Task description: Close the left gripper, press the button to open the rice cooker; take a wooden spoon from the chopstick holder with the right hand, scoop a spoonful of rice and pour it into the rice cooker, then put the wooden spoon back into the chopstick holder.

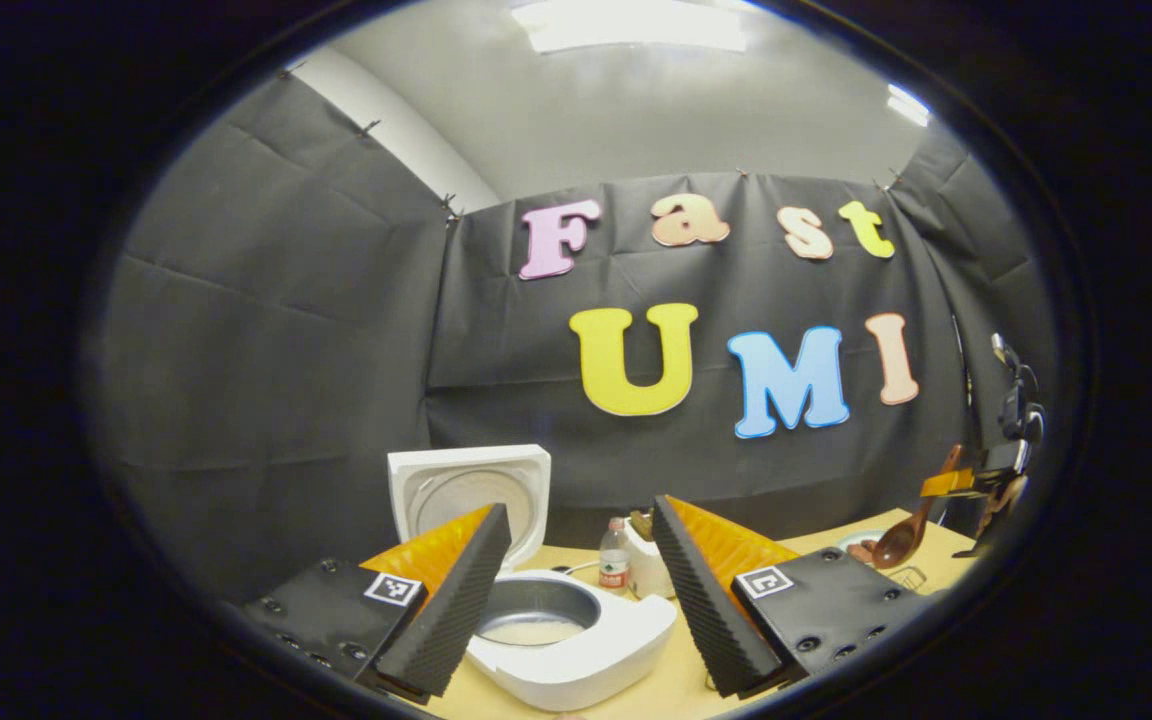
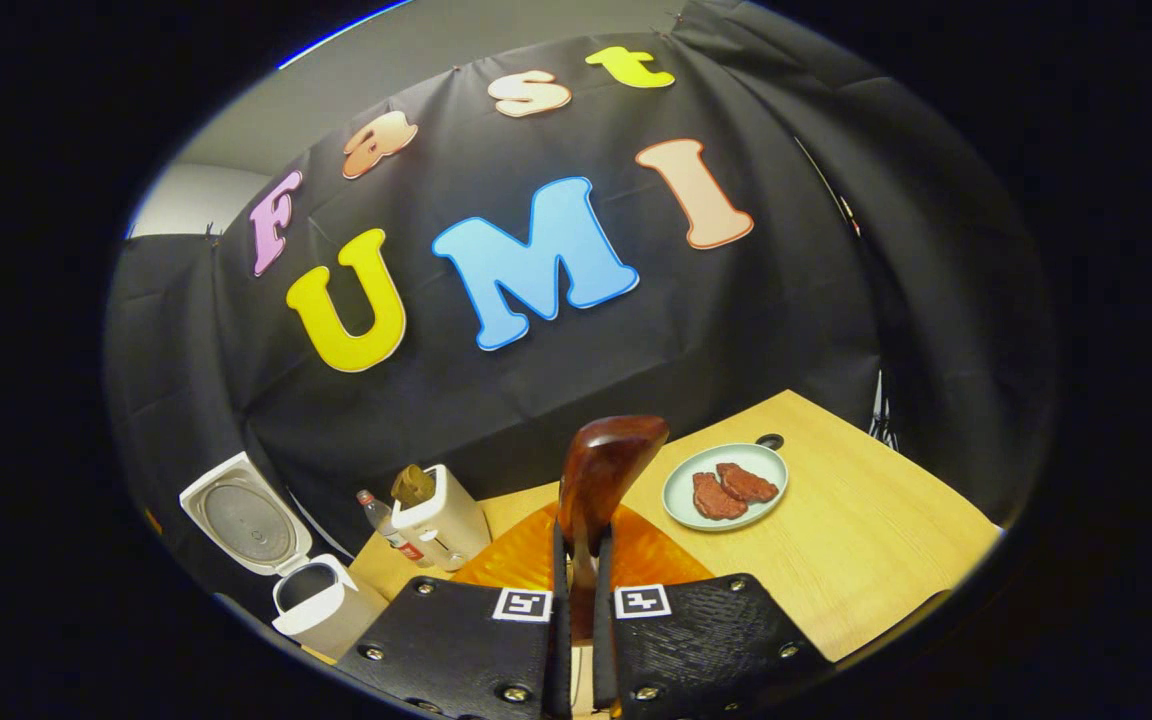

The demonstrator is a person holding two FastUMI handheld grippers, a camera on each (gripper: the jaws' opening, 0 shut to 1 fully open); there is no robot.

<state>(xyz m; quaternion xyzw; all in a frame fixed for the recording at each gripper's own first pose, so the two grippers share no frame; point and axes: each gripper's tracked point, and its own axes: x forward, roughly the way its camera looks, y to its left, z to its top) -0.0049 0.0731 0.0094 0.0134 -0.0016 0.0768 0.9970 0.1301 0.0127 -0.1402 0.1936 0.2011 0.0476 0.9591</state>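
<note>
The white rice cooker (image 1: 576,650) stands open, its lid (image 1: 466,490) upright behind the metal pot, which has something pale at the bottom. My left gripper (image 1: 581,510) hovers open just in front of it, one finger on each side of the pot. Far right in the left gripper view, the right gripper (image 1: 976,480) carries the wooden spoon (image 1: 901,540), bowl down. In the right gripper view my right gripper (image 2: 581,545) is shut on the wooden spoon (image 2: 601,470), which points up and away. The rice cooker (image 2: 311,595) sits low on the left there, with the white chopstick holder (image 2: 441,520) beside it.
A small water bottle (image 1: 615,565) stands beside the chopstick holder (image 1: 648,562) behind the cooker. A pale plate (image 2: 726,485) with red pieces lies on the wooden table (image 2: 866,540) ahead of the spoon. Black cloth walls close the back and sides.
</note>
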